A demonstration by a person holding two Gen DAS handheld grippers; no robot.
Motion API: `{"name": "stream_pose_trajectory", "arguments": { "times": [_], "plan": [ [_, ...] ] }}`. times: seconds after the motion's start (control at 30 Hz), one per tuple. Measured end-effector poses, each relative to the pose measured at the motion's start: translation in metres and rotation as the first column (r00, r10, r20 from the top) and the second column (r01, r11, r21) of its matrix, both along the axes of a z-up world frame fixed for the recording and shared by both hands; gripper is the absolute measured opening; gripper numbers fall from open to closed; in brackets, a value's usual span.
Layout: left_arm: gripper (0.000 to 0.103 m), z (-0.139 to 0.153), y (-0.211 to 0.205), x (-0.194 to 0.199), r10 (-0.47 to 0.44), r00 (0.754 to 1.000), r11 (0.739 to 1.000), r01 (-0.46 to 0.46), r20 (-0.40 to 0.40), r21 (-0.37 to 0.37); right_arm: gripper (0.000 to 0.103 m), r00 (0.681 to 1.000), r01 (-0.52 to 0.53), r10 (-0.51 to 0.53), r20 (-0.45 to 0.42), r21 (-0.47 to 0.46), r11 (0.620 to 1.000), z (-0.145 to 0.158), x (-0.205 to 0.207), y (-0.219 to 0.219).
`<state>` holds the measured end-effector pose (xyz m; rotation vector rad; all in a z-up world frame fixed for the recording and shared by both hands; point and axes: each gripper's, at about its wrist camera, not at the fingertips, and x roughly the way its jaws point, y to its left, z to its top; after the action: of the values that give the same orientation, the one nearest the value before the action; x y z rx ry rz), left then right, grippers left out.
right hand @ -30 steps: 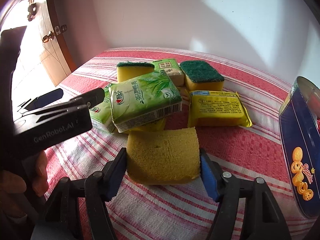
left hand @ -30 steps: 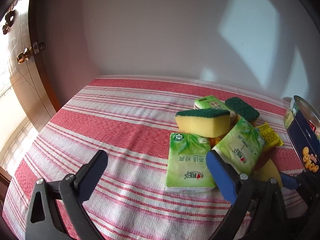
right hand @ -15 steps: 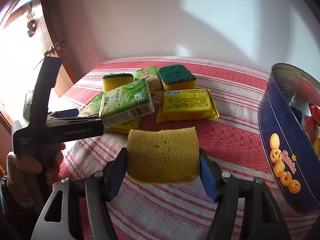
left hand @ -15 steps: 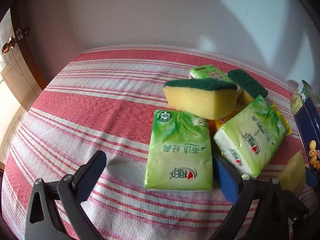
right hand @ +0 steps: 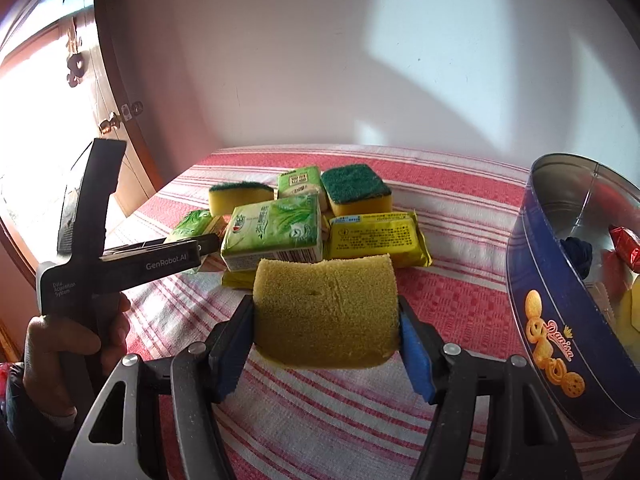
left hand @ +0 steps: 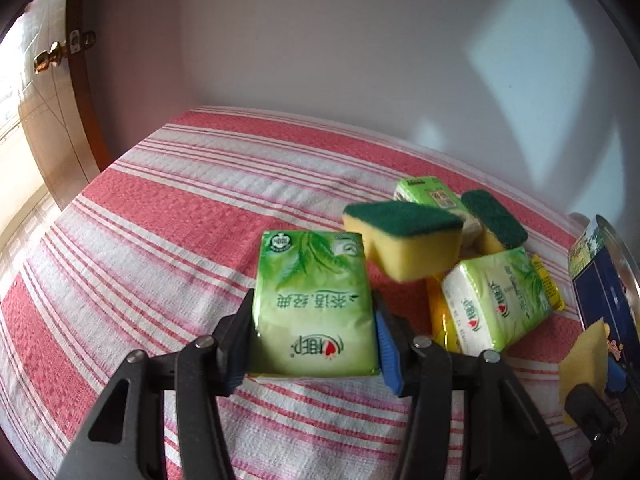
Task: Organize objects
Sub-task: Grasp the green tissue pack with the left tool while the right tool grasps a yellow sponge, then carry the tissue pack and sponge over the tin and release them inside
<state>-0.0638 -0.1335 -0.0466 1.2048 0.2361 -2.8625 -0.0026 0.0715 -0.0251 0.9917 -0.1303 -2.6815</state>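
Right wrist view: right gripper (right hand: 326,340) clenched on a plain yellow sponge (right hand: 326,312), both pads flat against its sides, sponge lifted above the red-and-white striped cloth (right hand: 460,300). Blue round cookie tin (right hand: 556,320) stands just right of it, open at the top, tilted toward the camera by the lens. Inside the tin: a red foil-wrapped item (right hand: 626,246) against the far wall, a dark blue bundle (right hand: 578,254) near the middle, something yellow at the right edge, too cropped to name. Bare metal wall visible above them.

Left wrist view: left gripper (left hand: 314,344), its jaws closing, with a green tissue pack (left hand: 314,304) between them; the pads sit against both long sides of the pack, which rests on the cloth. Only the tin's rim and blue side show here, far right; contents not visible.

Remaining pile behind, on the cloth: a second green tissue pack (right hand: 274,232) lying over a yellow packet (right hand: 378,238), two green-topped yellow scourer sponges (right hand: 240,196) (right hand: 356,188), a small green carton (right hand: 300,180) between them. A hand (right hand: 60,344) grips the left gripper's handle.
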Motion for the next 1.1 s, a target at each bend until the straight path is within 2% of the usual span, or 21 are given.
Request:
{"name": "stream_pose_trajectory", "arguments": {
  "times": [0.07, 0.17, 0.3, 0.43, 0.57, 0.7, 0.83, 1.1],
  "plan": [
    [0.052, 0.010, -0.007, 0.015, 0.050, 0.994, 0.998, -0.047, -0.093, 0.033, 0.068, 0.999, 0.008, -0.009, -0.031, -0.016, 1.000, 0.005, 0.003, 0.004],
    [0.052, 0.023, -0.009, 0.034, 0.097, 0.971, 0.994, -0.084, -0.219, 0.067, 0.068, 0.997, 0.012, -0.014, -0.082, -0.029, 0.999, 0.014, 0.007, 0.010],
    [0.052, 0.034, 0.007, 0.049, 0.112, 0.950, 0.993, -0.092, -0.291, 0.079, 0.068, 0.987, 0.007, -0.012, -0.158, -0.032, 0.999, 0.026, 0.018, 0.021],
    [0.052, 0.046, 0.038, 0.060, 0.074, 0.935, 0.996, -0.055, -0.347, 0.064, 0.068, 0.971, 0.001, -0.009, -0.240, -0.033, 0.999, 0.037, 0.033, 0.039],
    [0.052, 0.057, 0.077, 0.066, -0.012, 0.924, 0.999, 0.026, -0.382, 0.032, 0.068, 0.957, 0.012, -0.024, -0.290, -0.044, 0.999, 0.047, 0.049, 0.065],
    [0.052, 0.065, 0.121, 0.068, -0.094, 0.913, 0.994, 0.107, -0.398, 0.011, 0.068, 0.946, 0.065, -0.078, -0.315, -0.051, 0.997, 0.054, 0.055, 0.097],
    [0.052, 0.069, 0.162, 0.066, -0.178, 0.897, 0.983, 0.182, -0.404, -0.029, 0.068, 0.933, 0.125, -0.142, -0.332, -0.072, 0.990, 0.061, 0.058, 0.129],
    [0.052, 0.074, 0.232, 0.067, -0.287, 0.868, 0.956, 0.283, -0.405, -0.073, 0.068, 0.897, 0.254, -0.272, -0.349, -0.098, 0.962, 0.069, 0.066, 0.191]
  ]
}}
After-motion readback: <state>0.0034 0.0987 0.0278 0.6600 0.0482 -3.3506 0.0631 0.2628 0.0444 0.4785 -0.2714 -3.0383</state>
